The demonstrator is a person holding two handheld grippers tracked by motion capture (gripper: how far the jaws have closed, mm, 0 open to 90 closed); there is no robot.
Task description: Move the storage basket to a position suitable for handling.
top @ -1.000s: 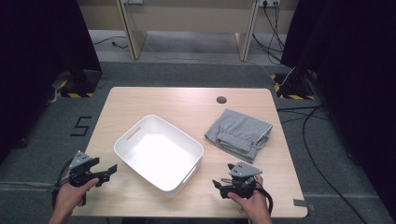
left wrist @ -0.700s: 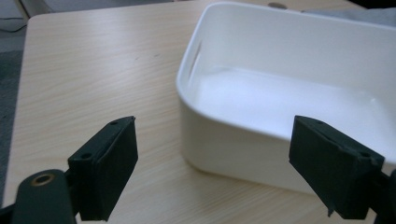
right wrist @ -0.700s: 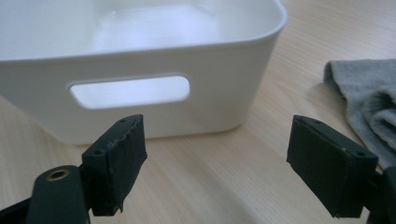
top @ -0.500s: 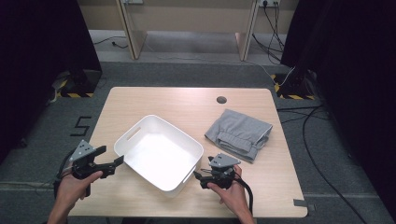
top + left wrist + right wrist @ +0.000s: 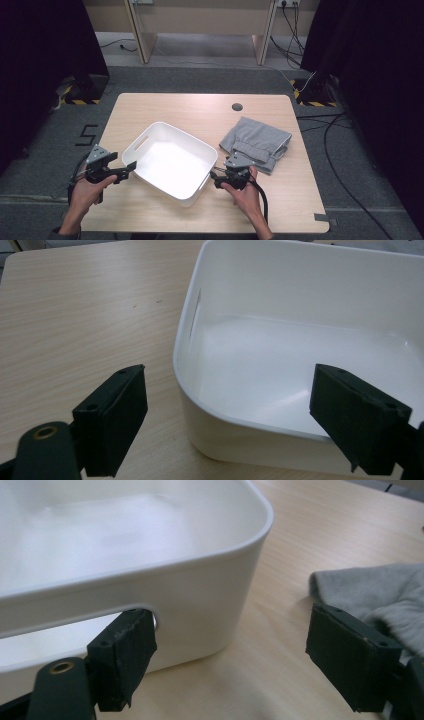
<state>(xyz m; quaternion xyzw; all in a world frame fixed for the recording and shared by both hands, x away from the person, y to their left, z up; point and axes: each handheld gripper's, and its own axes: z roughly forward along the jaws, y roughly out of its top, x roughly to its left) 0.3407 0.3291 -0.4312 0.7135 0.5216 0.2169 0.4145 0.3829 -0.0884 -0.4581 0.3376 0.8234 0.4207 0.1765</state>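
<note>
An empty white rectangular plastic bin [image 5: 171, 160] with slot handles in its short walls sits askew at the middle of the light wooden table [image 5: 165, 107], and everything else can be placed from it. The left gripper [image 5: 126, 168] hovers at the bin's near-left corner with its jaws spread wide, one outside the wall and one over the inside. The right gripper [image 5: 214, 175] stands at the bin's near-right end, also wide open, one jaw just at the handle slot. Judging from this, the bin is approached but not yet gripped or lifted; closing both grippers remains. To the bin's right lies a folded grey cloth garment [image 5: 256, 143], apart from it. Beyond the table are grey carpet, cables and dark curtains.
</note>
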